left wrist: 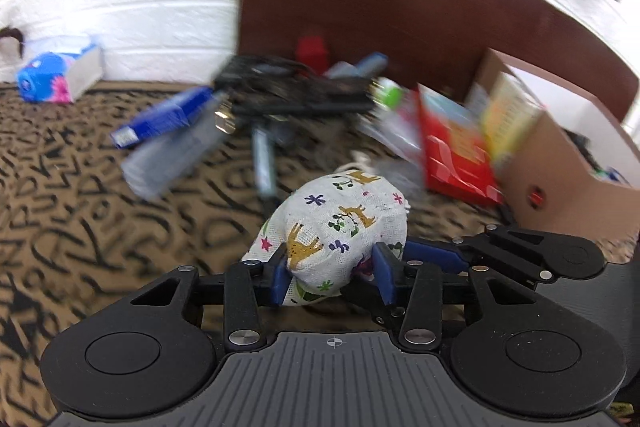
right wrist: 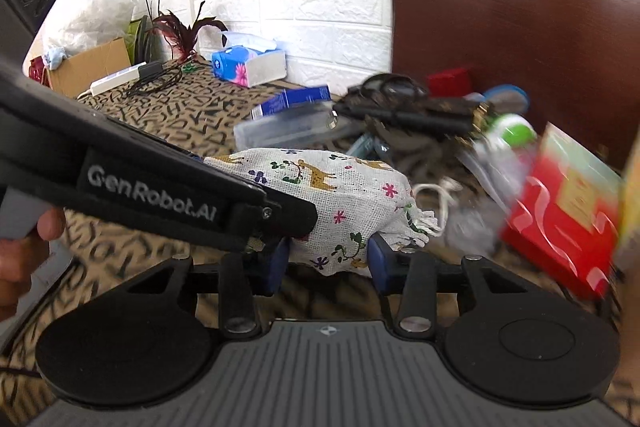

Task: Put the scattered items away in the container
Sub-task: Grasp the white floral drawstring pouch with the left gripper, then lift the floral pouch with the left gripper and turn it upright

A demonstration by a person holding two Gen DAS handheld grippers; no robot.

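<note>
- The little cloth bag (left wrist: 340, 235) with giraffes and flowers sits right between my left gripper's (left wrist: 332, 277) blue fingers (left wrist: 280, 277).
- My left gripper is squeezed onto the bag and holds it up over the patterned tablecloth (left wrist: 80, 187).
- In the right wrist view the same bag (right wrist: 332, 187) also lies between my right gripper's (right wrist: 326, 263) blue fingers (right wrist: 380, 261). They sit close on both sides of it, but I cannot tell if they pinch it.
- My left gripper's black body crosses that view and covers part of the bag.
- The brown cardboard box (left wrist: 568, 163) is to the right, near my left gripper.
- A red packet (left wrist: 452, 151) leans by the box.
- Behind the bag is a blurry pile: a blue carton (left wrist: 164, 117), a clear case (left wrist: 172, 159), black sunglasses (left wrist: 280, 87) and a green-capped bottle (left wrist: 390, 93).
- A tissue box (right wrist: 248, 65) stands by the white wall.
</note>
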